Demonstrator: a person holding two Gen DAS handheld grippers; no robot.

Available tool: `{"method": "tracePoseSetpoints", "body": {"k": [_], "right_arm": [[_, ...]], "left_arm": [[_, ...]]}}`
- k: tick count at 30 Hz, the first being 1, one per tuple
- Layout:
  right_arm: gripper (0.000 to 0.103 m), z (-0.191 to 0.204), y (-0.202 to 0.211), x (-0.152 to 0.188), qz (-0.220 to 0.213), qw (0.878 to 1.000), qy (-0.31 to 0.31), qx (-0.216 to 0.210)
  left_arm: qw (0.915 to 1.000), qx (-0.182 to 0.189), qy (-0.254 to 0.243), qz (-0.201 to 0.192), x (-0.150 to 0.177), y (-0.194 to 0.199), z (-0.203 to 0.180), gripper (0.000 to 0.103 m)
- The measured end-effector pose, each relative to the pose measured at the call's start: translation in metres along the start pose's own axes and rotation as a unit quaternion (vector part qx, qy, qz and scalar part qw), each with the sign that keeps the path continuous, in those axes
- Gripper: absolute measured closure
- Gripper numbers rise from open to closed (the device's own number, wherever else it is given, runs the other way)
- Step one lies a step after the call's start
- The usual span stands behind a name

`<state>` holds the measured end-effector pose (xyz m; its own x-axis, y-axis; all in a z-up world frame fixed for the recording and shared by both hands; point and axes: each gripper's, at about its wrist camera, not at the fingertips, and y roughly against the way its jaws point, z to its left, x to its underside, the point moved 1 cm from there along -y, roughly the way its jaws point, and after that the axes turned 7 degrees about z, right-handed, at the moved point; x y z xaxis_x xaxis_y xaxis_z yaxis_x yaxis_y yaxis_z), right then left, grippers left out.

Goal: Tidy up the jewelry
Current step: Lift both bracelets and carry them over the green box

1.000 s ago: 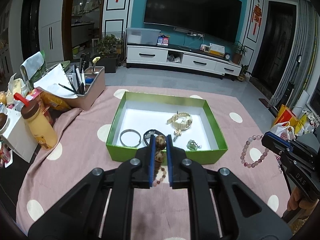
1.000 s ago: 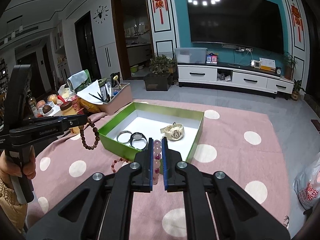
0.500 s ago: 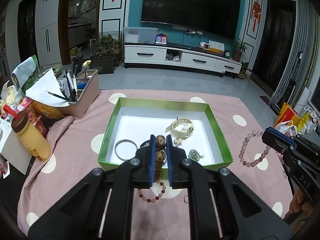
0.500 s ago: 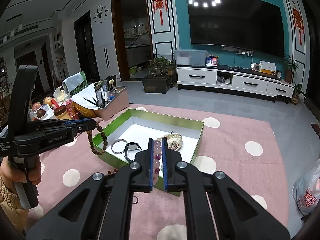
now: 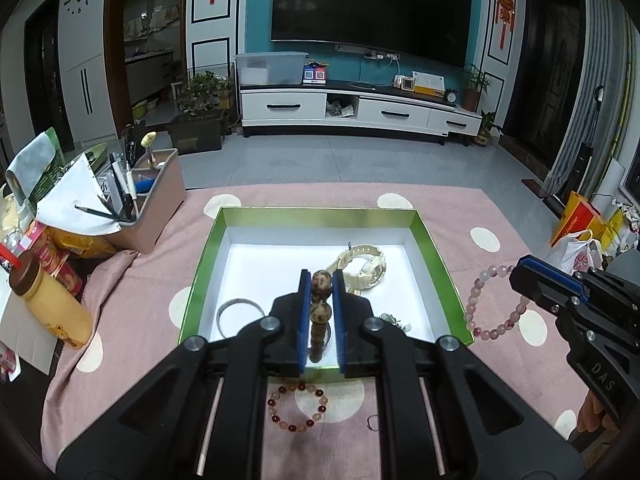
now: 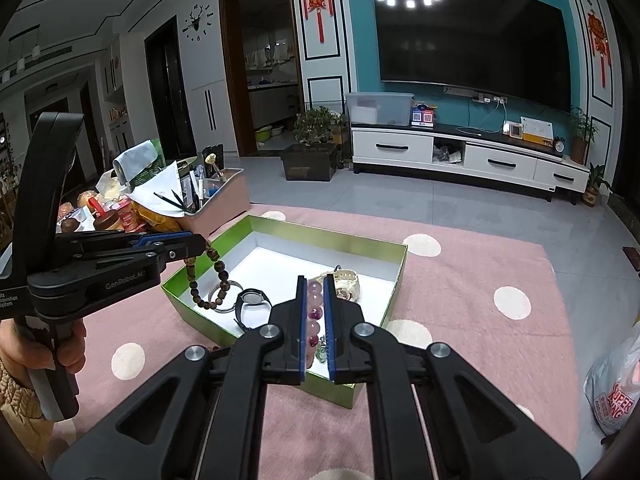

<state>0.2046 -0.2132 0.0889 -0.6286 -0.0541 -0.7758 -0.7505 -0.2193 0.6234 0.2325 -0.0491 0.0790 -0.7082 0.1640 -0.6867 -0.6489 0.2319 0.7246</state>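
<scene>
- Presently, a person holds a two-finger gripper in each hand above a table [image 5: 448,216] covered in a pink cloth with cream dots.
- The left gripper [image 5: 321,280] has its jaws clamped on a brown wooden bead bracelet [image 6: 218,276]; seen from the right wrist view, the loop dangles over the box's left part, above a metal bangle [image 5: 240,314].
- The right gripper [image 6: 313,294] has its jaws clamped on a pink bead bracelet [image 5: 494,304]; from the left wrist view, that loop hangs just outside the box's right wall, at about 3 o'clock from the box's middle.
- An open green box [image 5: 434,256] with a white floor sits in the middle of the cloth.
- Inside it lie a cream wristwatch [image 5: 366,266] toward 2 o'clock, the bangle toward 8 o'clock, a black watch [image 6: 252,304] beside the bangle, and a small greenish trinket [image 5: 394,320] toward 5 o'clock.
- A red and pale bead bracelet [image 5: 296,406] lies flat on the cloth just outside the box's near wall, at 6 o'clock.
- A pink organiser bin [image 5: 160,200] with pens and paper stands at 10 o'clock from the box, and a yellow bottle [image 5: 50,300] with a brown cap stands at 8 o'clock.
- A white plastic bag [image 6: 614,388] shows at the far right edge.
</scene>
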Motion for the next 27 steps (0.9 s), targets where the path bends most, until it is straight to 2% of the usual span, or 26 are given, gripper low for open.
{"method": "tracePoseSetpoints", "body": {"k": [27], "right_arm": [[0.096, -0.014, -0.048, -0.008, 0.027, 1.0, -0.003, -0.005]], "left_arm": [[0.9994, -0.02, -0.015, 0.024, -0.032, -0.066, -0.009, 0.093]]}}
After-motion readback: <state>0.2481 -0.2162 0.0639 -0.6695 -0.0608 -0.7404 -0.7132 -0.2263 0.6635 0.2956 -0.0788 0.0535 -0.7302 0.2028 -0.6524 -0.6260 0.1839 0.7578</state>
